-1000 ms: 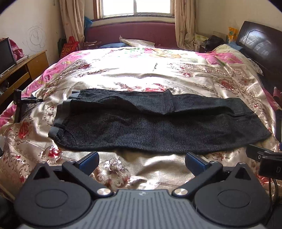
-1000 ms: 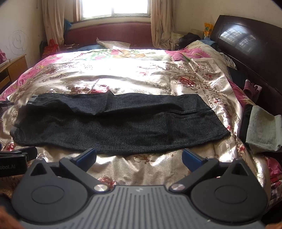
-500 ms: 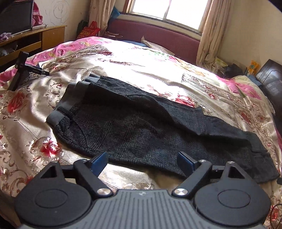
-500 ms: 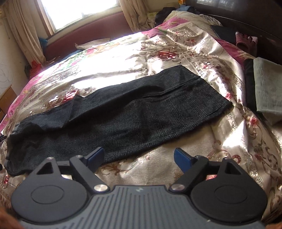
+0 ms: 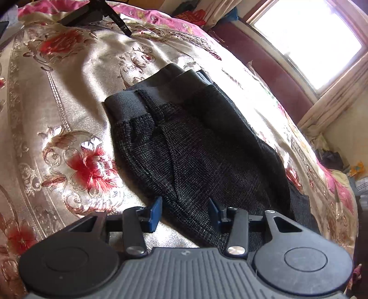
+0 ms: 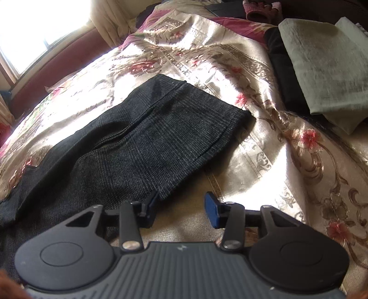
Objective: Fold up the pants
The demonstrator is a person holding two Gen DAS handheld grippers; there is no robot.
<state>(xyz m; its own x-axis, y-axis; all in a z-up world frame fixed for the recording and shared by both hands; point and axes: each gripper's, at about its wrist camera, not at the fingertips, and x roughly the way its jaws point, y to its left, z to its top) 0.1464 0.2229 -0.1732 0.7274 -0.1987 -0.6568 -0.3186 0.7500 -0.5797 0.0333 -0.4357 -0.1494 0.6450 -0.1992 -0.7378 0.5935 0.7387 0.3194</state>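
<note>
Because the pants [image 5: 197,142] lie flat along the bed's [image 5: 69,96] near edge, we bring both closing, still ungripping claws, left gripper [image 5: 184,212] at the waistband end and right gripper [image 6: 181,208] at the cuff corner, to lift together.

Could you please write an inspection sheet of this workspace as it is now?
Surface: bed with floral satin bedspread, wrinkled.
Job's things: dark pants lying flat, waistband at one end, leg hems at the other.
Clutter: folded grey-green cloth on a dark item; black stand.
Grippers: left gripper closing over the pants' near edge; right gripper closing at the hem corner; neither pinches fabric yet.
Cables: nothing seen.
Surroundings: bright window, curtains.
</note>
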